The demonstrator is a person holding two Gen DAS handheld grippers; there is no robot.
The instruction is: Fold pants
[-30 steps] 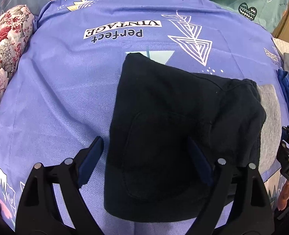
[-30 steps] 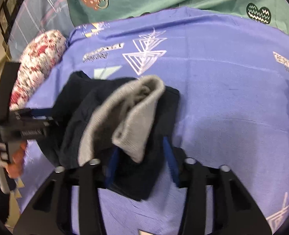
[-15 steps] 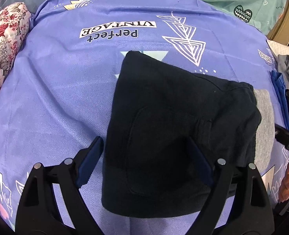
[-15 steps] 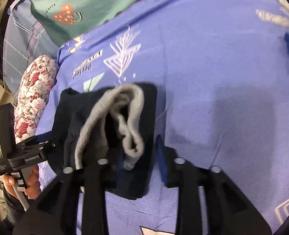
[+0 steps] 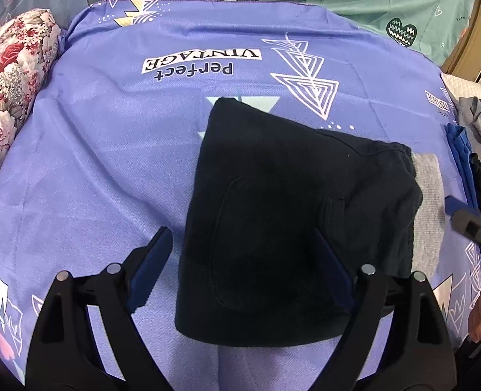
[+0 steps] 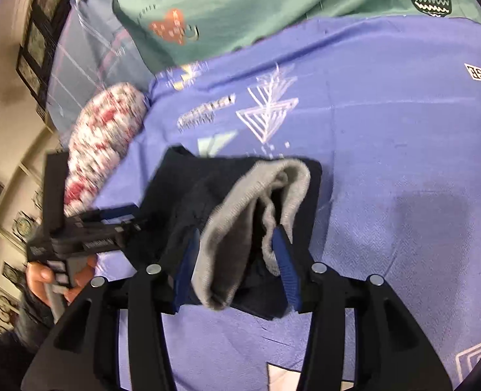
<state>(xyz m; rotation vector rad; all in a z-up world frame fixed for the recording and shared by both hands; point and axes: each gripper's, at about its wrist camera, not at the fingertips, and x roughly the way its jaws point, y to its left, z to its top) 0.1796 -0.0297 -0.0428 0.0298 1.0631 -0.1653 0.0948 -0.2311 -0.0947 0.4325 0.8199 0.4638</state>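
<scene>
Centrally on the purple printed sheet [image 5: 110, 150] lay the folded pants [image 5: 273, 221], a soft dark fleece bundle with a grey ribbed lining [image 6: 237, 215] exposed at its open end. A floral quilt [image 5: 9, 75] bordered the sheet, and stacked clothes [image 5: 468, 150] lay at the opposite edge. The bundle's open end faced the right gripper [image 6: 237, 260], whose jaws were opening around the grey fold. The left gripper [image 5: 240, 267] stood wide, straddling the near edge ungripped.
</scene>
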